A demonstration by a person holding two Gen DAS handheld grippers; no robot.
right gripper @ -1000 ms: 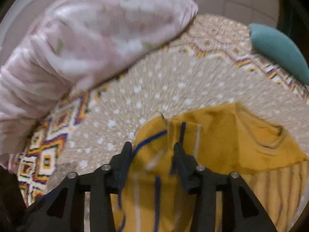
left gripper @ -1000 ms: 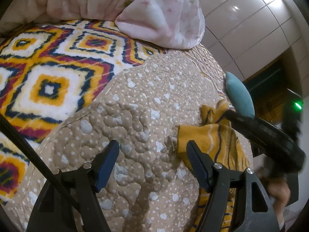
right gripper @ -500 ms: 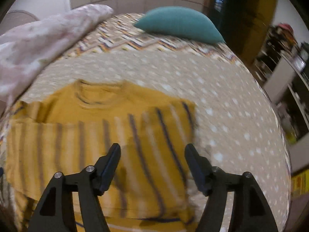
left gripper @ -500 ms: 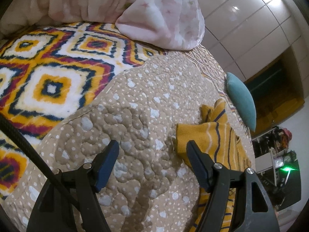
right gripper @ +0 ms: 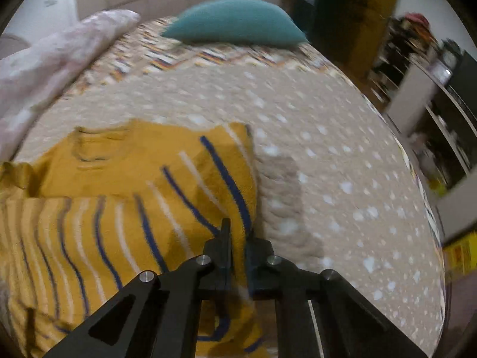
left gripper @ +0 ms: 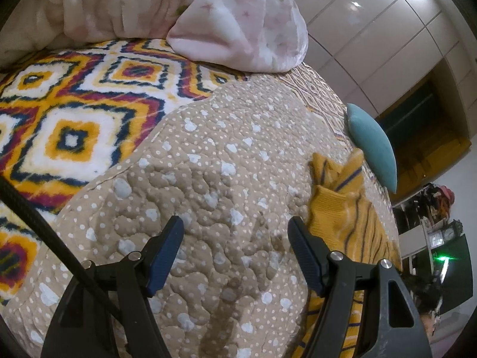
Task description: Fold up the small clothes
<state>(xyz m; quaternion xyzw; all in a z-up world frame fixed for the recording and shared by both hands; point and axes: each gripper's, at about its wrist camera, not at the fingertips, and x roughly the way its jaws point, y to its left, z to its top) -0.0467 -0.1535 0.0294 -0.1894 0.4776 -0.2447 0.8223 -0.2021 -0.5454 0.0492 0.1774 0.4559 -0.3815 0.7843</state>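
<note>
A small mustard-yellow sweater (right gripper: 125, 197) with blue and white stripes lies on the beige dotted quilt (right gripper: 328, 149), its neck opening toward the far side. My right gripper (right gripper: 238, 235) is shut on the sweater's right edge, the fabric pinched between the jaws. In the left wrist view the sweater (left gripper: 342, 214) lies bunched at the right. My left gripper (left gripper: 235, 238) is open and empty over the bare quilt (left gripper: 208, 179), its right finger close beside the sweater's edge.
A teal cushion (right gripper: 235, 24) lies at the far end of the bed, also in the left wrist view (left gripper: 372, 146). A pink floral blanket (left gripper: 238, 24) is heaped at the back left. A bright diamond-patterned blanket (left gripper: 68, 125) covers the left. Shelves and clutter (right gripper: 432, 74) stand beyond the bed's right edge.
My right gripper swung from the left sleeve to the sweater's right side, opened, then closed on its right edge. The left gripper stayed open, almost still.
</note>
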